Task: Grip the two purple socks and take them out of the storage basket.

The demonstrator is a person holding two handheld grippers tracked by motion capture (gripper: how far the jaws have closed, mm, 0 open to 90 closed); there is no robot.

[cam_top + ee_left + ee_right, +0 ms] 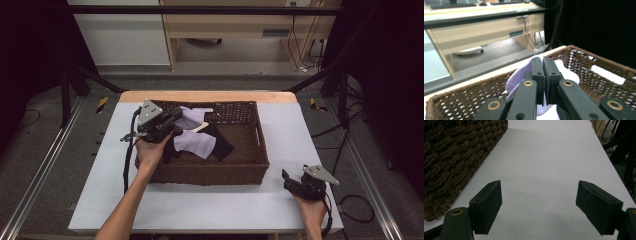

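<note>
The left gripper [172,120] is over the left end of the brown wicker basket [250,172], which stands on the white counter [200,205]. Its jaws are closed on a pale lilac cloth [195,141]; in the left gripper view the two black jaws stand almost together with the cloth [517,75] pinched between them and bulging out on both sides. From the high view the cloth hangs from the jaws over the inside of the basket, its lower part draped across a black cloth [222,145] that lies on the basket floor. A second pale piece [192,117] lies near the far wall of the basket (whether it is part of the same cloth I cannot tell). The person's left hand [150,152] holds the gripper from below, the forearm crossing the basket's near-left corner.

The right gripper [292,184] rests low at the near right of the counter, well apart from the basket's right wall. Its jaws are wide open with nothing between them: in the right gripper view the bare white counter [544,170] shows in the gap, and the basket's woven side [451,157] runs along the left edge.
</note>
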